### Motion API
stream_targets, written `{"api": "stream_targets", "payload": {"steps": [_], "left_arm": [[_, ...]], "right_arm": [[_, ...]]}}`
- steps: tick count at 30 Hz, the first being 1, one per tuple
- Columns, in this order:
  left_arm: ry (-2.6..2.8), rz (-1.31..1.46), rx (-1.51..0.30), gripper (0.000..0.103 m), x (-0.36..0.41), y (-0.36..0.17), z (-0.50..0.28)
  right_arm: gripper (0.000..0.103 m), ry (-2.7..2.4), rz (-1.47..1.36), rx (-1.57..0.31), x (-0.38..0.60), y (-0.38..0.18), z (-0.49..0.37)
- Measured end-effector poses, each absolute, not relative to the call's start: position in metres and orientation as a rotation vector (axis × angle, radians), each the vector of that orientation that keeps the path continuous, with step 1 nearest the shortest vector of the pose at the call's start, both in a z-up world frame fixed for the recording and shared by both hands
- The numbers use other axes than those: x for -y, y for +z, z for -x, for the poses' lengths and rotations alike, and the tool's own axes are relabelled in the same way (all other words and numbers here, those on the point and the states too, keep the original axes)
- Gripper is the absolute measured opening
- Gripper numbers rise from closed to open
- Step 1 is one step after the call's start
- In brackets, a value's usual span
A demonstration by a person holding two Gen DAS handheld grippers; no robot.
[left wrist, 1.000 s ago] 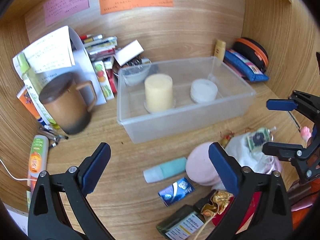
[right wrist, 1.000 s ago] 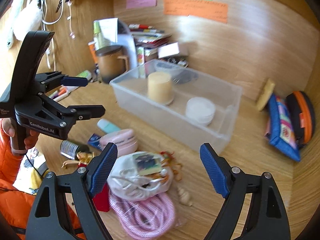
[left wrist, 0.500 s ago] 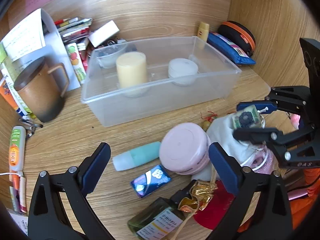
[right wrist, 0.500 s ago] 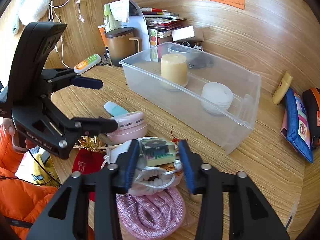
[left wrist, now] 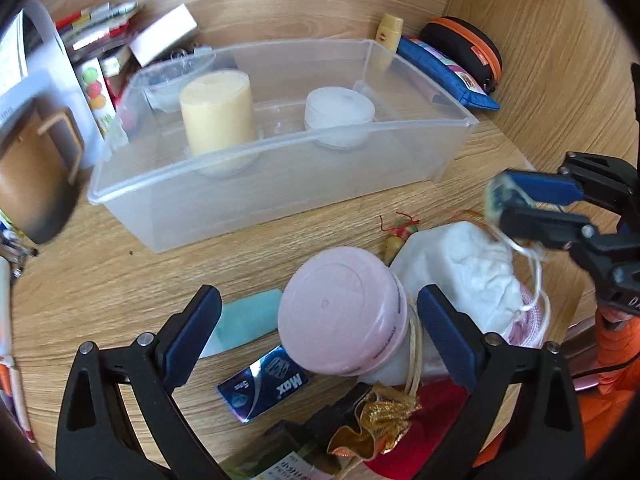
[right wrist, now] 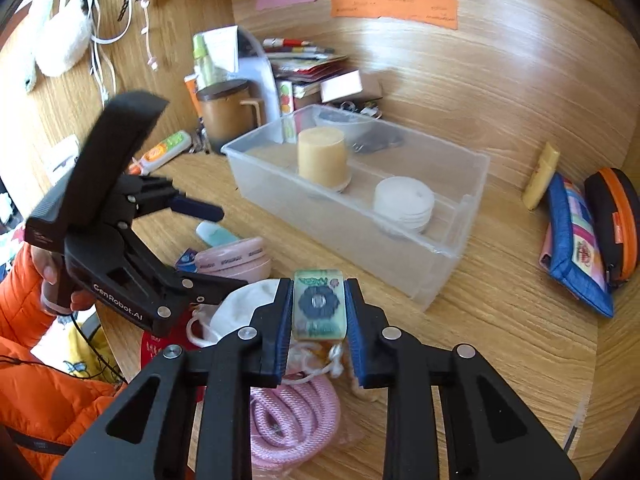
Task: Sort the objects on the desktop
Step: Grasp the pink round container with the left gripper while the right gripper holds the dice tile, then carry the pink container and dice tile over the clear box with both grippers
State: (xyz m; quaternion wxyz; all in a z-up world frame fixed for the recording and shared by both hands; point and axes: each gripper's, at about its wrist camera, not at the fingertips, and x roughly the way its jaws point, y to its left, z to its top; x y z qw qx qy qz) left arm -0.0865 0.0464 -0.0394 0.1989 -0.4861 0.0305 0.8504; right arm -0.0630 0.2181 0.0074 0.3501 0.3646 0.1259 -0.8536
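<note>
On a wooden tabletop (left wrist: 100, 288), seen from the left wrist, the left tool (left wrist: 318, 336) hung with its jaws wide apart and gripped nothing. A round pink case (left wrist: 340, 316) lay between its blue pads without either pad touching it. Just left of the case lay a teal tube (left wrist: 248, 320), and in front of it a shiny blue packet (left wrist: 266, 386). A white drawstring pouch (left wrist: 464, 272) sat just right of the case. Behind them stood a clear plastic bin (left wrist: 280, 184) that held a cream candle (left wrist: 218, 114) and a stack of white pads (left wrist: 340, 114). At the right edge the right tool (left wrist: 516, 204) pinched a small tag (left wrist: 498, 200) above the pouch.

From the right wrist, the right tool (right wrist: 316, 312) had just been closing, and its pads pressed both sides of the small green tag (right wrist: 318, 304), which bore a dark round emblem. The tag was held over the white pouch (right wrist: 244, 308), with a pink rope coil (right wrist: 288, 420) under the tool. The left tool (right wrist: 216, 248), held by a hand (right wrist: 56, 284) with an orange sleeve (right wrist: 44, 392), stood open above the pink case (right wrist: 236, 260). The bin (right wrist: 360, 216) stood beyond, with the candle (right wrist: 322, 158) and the white pads (right wrist: 404, 204) inside. A blue pouch (right wrist: 572, 252) lay well apart at the far right.
</note>
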Motion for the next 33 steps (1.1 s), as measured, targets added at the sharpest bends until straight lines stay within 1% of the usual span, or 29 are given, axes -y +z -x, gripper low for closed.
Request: {"api": "stream_targets", "payload": {"steps": [3, 7, 8, 9, 10, 11, 12, 23, 33], "left_arm": [[2.358, 1.367, -0.034, 0.1, -0.044, -0.043, 0.089], [2.361, 1.357, -0.012, 0.099, -0.043, -0.046, 0.088], [2.362, 1.353, -0.006, 0.096, -0.043, -0.046, 0.088], [2.363, 1.35, -0.004, 0.087, -0.043, -0.046, 0.088], [2.354, 1.353, -0.011, 0.08, -0.044, -0.046, 0.088], [2.338, 1.359, -0.019, 0.068, -0.046, -0.047, 0.089], [2.326, 1.364, -0.02, 0.066, -0.047, -0.048, 0.089], [2.383, 1.344, -0.032, 0.065, -0.037, -0.044, 0.094], [2.466, 1.25, -0.006, 0.065, -0.023, -0.02, 0.097]], "right_arm": [[0.022, -2.229, -0.931, -0.299, -0.226, 0.013, 0.067], [0.022, -2.235, -0.929, -0.298, -0.228, 0.015, 0.07], [0.022, -2.231, -0.931, -0.301, -0.228, 0.015, 0.071], [0.022, -2.228, -0.931, -0.303, -0.227, 0.015, 0.072], [0.022, -2.226, -0.932, -0.305, -0.226, 0.014, 0.073], [0.022, -2.223, -0.93, -0.309, -0.225, 0.014, 0.073], [0.022, -2.222, -0.929, -0.31, -0.225, 0.014, 0.073], [0.022, -2.248, -0.915, -0.282, -0.229, 0.02, 0.082], [0.022, -2.285, -0.886, -0.256, -0.23, 0.034, 0.089]]}}
